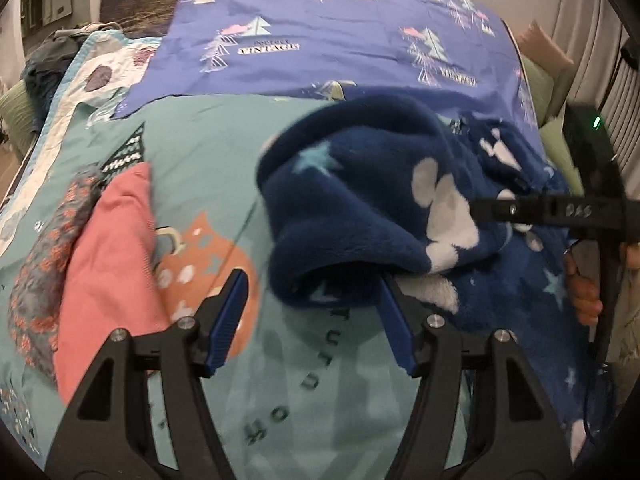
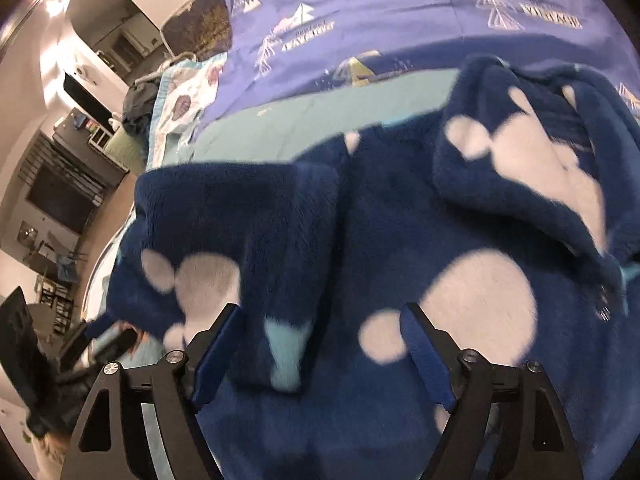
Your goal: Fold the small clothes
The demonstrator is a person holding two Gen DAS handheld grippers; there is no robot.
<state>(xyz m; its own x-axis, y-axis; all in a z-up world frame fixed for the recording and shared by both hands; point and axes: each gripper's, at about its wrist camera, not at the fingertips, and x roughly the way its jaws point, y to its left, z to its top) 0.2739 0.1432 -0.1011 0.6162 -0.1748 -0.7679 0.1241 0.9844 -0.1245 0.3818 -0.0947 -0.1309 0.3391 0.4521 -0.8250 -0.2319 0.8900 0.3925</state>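
A navy fleece garment [image 1: 360,200] with white paw prints and pale stars lies bunched on the teal bedspread [image 1: 208,160]. My left gripper [image 1: 312,292] is open, its jaws wide apart; the garment's folded left edge hangs just above and between the fingertips, touching the right finger. My right gripper [image 2: 320,320] is open right over the same garment [image 2: 400,220], which fills that view; a folded sleeve lies between its fingers. The right gripper's black finger [image 1: 520,210] reaches onto the fleece from the right in the left wrist view.
A pink folded garment [image 1: 108,256] and a grey patterned one [image 1: 44,264] lie at the left on the bedspread. A purple sheet with tree prints [image 1: 340,32] covers the far side. A quilt and dark clothes pile [image 1: 52,60] sit at the far left.
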